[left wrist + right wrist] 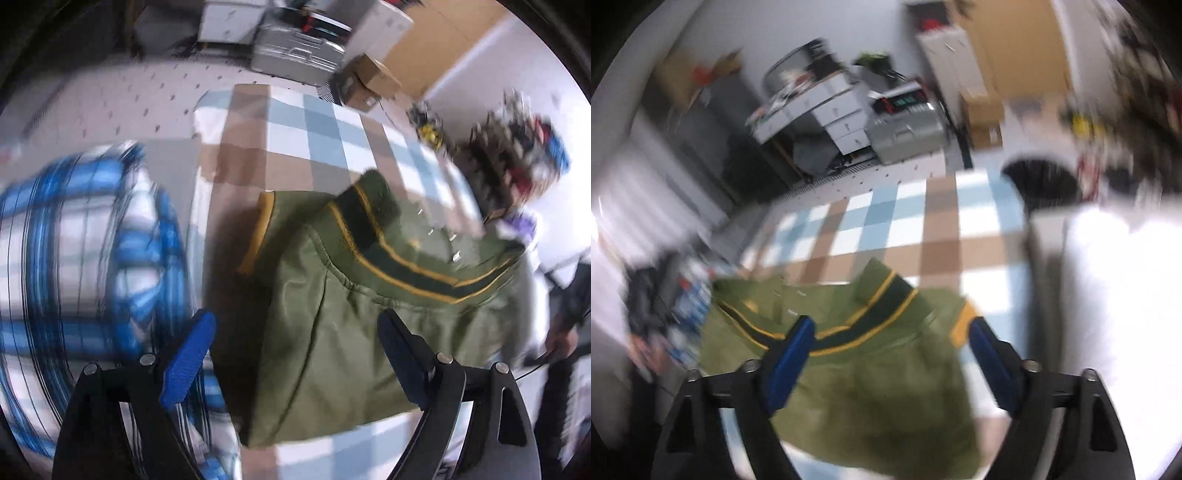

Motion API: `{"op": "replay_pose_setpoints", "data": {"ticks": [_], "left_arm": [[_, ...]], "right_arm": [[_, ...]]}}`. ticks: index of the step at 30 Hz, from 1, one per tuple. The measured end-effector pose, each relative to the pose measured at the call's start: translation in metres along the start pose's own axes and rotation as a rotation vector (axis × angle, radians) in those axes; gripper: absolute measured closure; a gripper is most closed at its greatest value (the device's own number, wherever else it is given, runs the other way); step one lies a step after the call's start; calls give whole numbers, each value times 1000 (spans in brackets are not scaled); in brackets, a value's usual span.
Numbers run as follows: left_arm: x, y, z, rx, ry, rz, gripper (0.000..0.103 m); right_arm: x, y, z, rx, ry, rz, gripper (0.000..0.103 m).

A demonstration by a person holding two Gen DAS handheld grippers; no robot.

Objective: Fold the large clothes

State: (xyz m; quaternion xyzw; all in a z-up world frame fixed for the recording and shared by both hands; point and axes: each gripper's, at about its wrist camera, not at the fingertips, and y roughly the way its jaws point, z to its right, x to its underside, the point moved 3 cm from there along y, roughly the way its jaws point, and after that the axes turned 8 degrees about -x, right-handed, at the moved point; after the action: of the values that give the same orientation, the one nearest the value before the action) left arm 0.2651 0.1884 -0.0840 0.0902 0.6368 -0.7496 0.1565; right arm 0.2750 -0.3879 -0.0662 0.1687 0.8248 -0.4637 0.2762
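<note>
Your olive-green jacket [332,314] lies bunched into a compact bundle on the checked cloth [288,133] covering the table, so most of the folding looks done; what is left, by my reading, is a tidy-up or setting it aside. Your left gripper [295,354] hangs over it with jaws wide apart and nothing between the pads. Your right gripper [890,358] is the same, jaws spread, holding no cloth. The shell is smooth with a slight sheen, puckered at the seam. The ribbed knit band [406,258], dark green with mustard stripes, runs toward 2 o'clock in the left view. A blue-striped white garment [85,258] sits at 9 o'clock, heavily blurred.
</note>
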Motion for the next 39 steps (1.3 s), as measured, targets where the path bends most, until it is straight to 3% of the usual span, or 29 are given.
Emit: {"op": "replay_pose_setpoints", "data": {"ticks": [3,7,9,11,12,14,15,17,19,22,26,29,33,35,37,39], "left_arm": [[-13,16,15,-53,145,14,16],[-27,29,33,-101,327,88,16],[-31,40,37,-74,352,66,17],[-33,49,36,-32,351,22,19],[-32,52,38,-22,355,22,30],[-29,52,45,-76,388,45,51],[-27,50,46,-91,404,50,65],[-24,43,48,-87,402,63,75],[-20,33,48,-88,409,88,89],[-17,19,48,-96,386,139,92],[-25,-1,45,-133,336,246,92],[-39,-1,28,-92,223,224,92],[-41,35,12,-59,135,115,90],[-39,47,13,-87,142,65,78],[-40,38,12,-105,129,66,68],[-42,9,13,-120,116,119,61]], "right_arm": [[6,29,-7,80,-188,-74,11],[9,71,0,73,-210,-167,15],[9,80,-2,79,-226,-182,32],[7,89,-4,118,-256,-195,40],[7,91,-3,130,-259,-197,44],[6,92,0,151,-250,-196,66],[6,89,1,156,-249,-191,70],[4,77,2,139,-238,-150,87],[5,65,-1,115,-243,-117,90],[8,54,-13,124,-280,-80,91],[-2,26,-24,102,-226,56,91],[-15,23,-19,106,-168,100,91],[-21,58,9,148,-54,10,91],[-14,86,24,181,-8,-80,88],[-8,108,34,233,-9,-175,77],[-10,103,33,233,-27,-162,75]]}}
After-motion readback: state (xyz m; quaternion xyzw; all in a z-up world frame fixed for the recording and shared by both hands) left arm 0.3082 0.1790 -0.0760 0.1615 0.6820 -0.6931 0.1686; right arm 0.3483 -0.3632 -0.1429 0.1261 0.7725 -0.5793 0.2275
